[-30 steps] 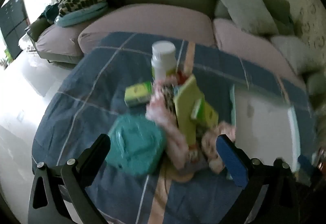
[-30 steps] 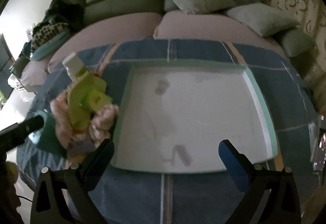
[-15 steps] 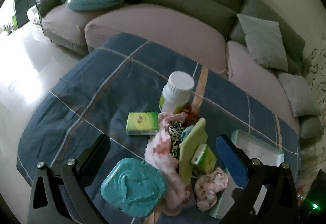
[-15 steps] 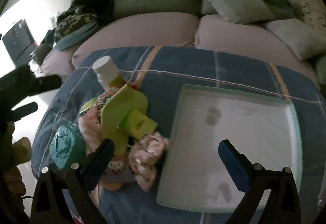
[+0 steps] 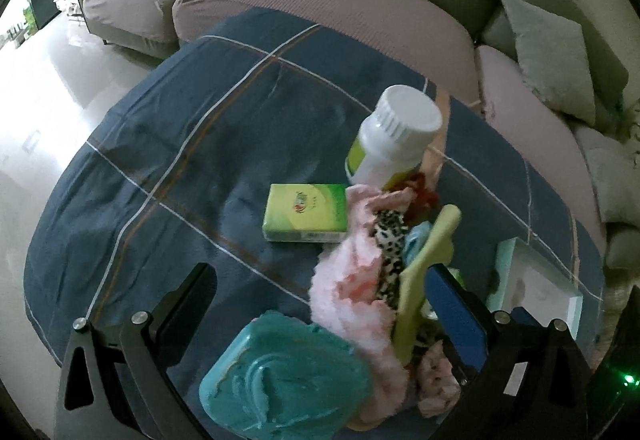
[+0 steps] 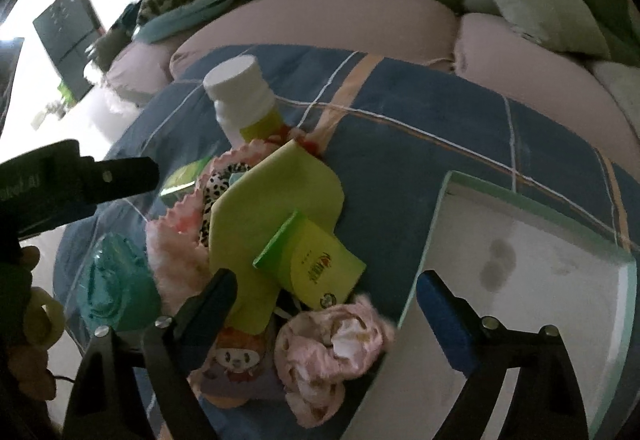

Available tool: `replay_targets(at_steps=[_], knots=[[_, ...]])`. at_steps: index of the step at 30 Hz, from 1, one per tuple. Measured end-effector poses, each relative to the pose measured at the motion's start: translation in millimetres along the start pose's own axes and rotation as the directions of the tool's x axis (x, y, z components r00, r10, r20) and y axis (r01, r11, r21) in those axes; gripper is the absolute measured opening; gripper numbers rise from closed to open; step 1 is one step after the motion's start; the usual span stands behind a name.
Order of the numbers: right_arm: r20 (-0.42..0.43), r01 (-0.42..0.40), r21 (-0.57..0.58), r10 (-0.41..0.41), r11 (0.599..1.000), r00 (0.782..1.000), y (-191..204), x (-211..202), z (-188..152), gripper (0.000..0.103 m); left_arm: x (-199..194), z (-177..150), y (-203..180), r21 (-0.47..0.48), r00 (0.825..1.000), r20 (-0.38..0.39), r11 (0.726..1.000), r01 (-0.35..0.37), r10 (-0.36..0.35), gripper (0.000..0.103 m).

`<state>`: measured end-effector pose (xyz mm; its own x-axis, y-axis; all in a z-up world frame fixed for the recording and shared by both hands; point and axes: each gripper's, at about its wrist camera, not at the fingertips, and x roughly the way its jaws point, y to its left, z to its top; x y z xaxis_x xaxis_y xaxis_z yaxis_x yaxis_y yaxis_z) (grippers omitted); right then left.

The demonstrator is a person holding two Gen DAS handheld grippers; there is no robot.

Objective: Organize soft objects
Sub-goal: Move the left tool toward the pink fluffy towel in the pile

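From the left wrist we see our left claw [image 5: 320, 304] spread open over the teal pouch [image 5: 284, 380] and pink cloth [image 5: 352, 288], gripping nothing; these lie heaped on the counter [image 5: 180, 160] by a bottle [image 5: 392, 140].

From the right wrist, our right claw [image 6: 324, 300] hangs over the rolled sock [image 6: 332, 348] beside the tray [image 6: 520, 272], its jaws closing, not yet touching it.
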<state>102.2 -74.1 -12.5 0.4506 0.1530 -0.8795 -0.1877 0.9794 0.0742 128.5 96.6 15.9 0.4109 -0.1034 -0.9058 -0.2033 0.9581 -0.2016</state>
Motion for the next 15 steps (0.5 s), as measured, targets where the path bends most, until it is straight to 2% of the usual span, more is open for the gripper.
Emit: replay_targets(at_steps=[4,8,15], knots=[[-0.025,0.003,-0.049,-0.004,0.999,1.000,8.7,12.7,2.6,0.093,2.1,-1.8,3.8,0.001,1.000,-0.010,1.000,-0.024,0.024,0.103],[-0.051,0.003,-0.089,-0.008,0.996,0.999,12.3,27.0,4.0,0.087,2.1,-1.3,3.8,0.003,1.000,-0.011,1.000,-0.026,0.026,0.103],[-0.097,-0.030,-0.108,0.019,0.994,0.995,9.4,44.8,1.7,0.086,4.5,-1.9,3.0,0.007,0.999,-0.022,1.000,-0.026,0.026,0.103]])
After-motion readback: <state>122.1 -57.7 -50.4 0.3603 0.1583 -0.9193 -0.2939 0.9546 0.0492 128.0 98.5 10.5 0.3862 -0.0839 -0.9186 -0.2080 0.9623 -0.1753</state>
